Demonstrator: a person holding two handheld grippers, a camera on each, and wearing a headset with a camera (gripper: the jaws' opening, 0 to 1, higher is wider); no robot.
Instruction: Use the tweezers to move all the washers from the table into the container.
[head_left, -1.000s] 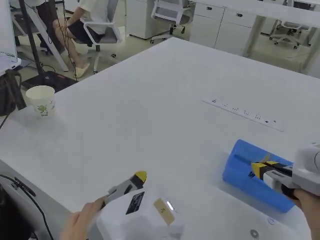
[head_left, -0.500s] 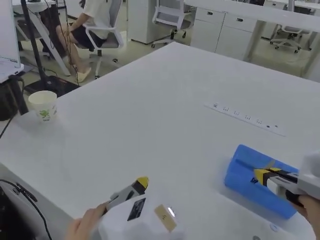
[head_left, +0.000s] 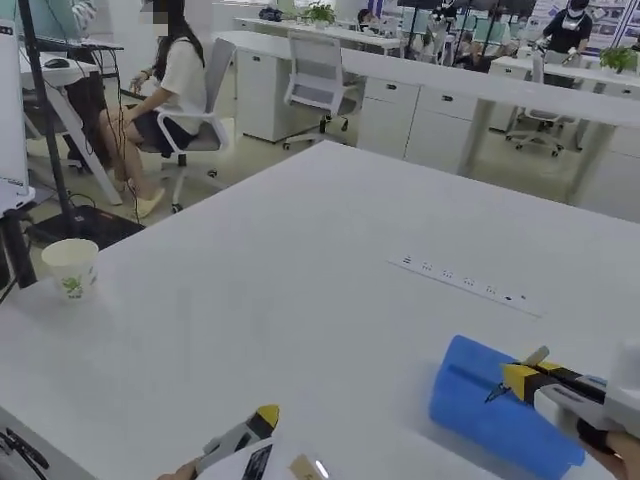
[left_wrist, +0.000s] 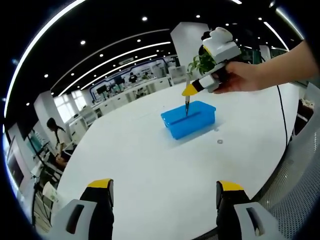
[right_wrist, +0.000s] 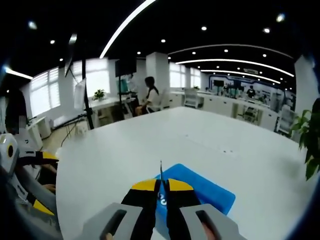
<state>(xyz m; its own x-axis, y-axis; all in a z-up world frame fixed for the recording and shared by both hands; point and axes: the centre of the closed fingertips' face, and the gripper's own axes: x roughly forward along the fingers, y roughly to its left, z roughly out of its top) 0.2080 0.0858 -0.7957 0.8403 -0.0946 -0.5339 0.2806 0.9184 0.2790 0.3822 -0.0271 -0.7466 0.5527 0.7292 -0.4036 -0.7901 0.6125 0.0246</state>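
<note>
Gaping wide, the left hand-held gripper (left_wrist: 165, 184) hangs over the near surface (left_wrist: 145, 160); the right hand-held gripper (right_wrist: 162, 186) pinches tweezers (right_wrist: 161, 176), tips down above the container (right_wrist: 206, 193); one washer (left_wrist: 219, 141) lies just beside it.

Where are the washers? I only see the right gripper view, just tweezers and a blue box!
Observer: The left gripper view shows one washer lying on the table, beside the blue container but not touching it.
Operator: Are my tweezers in the box?
Observer: Seen from the side, the tweezers point down with their tips over the container's open top. I cannot tell if they touch the bottom.
Operator: Is my other gripper holding anything?
Observer: No. The left gripper has its jaws wide open, with nothing between them.
</note>
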